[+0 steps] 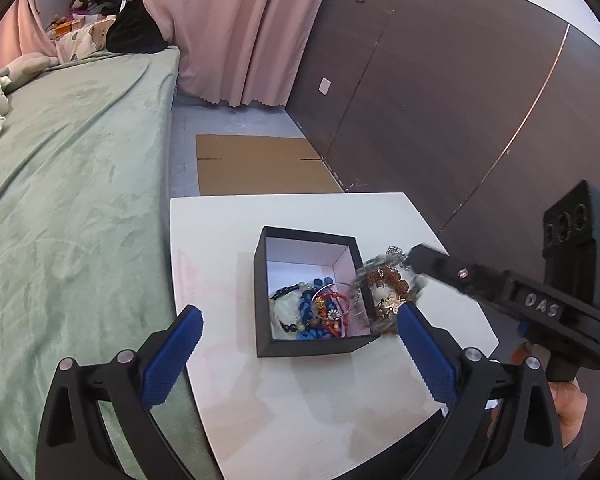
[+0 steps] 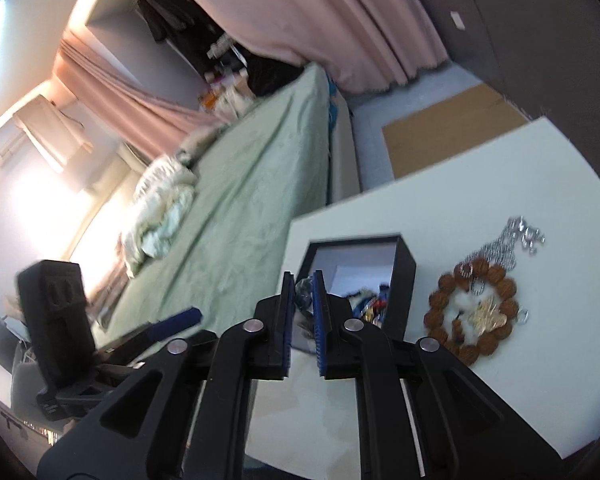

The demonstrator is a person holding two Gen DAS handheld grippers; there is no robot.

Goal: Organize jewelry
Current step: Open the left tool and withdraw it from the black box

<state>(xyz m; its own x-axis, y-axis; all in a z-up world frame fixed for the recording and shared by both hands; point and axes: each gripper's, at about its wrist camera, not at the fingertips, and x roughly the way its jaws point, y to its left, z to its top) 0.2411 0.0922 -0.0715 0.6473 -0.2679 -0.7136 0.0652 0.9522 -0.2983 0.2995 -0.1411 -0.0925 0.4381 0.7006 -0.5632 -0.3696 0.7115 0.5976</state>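
A black open box (image 1: 268, 312) with a white lining stands on the white table (image 1: 228, 240) and holds several bead bracelets (image 1: 320, 312). My left gripper (image 1: 300, 320) is open, its blue pads (image 1: 172, 360) on either side of the box's near end. My right gripper (image 2: 303, 292) is shut on a small clear-wrapped dark piece of jewelry (image 2: 303, 292) over the box (image 2: 404, 276). A brown bead bracelet (image 2: 472, 312) with a gold charm and a silver chain (image 2: 512, 240) lie on the table right of the box. In the left wrist view the right gripper (image 1: 410, 258) is blurred.
A bed with a green cover (image 1: 68, 184) runs along the table's left edge. Flat cardboard (image 1: 260, 164) lies on the floor beyond the table. A dark wall panel (image 1: 440, 100) stands to the right and pink curtains (image 1: 240, 28) hang behind.
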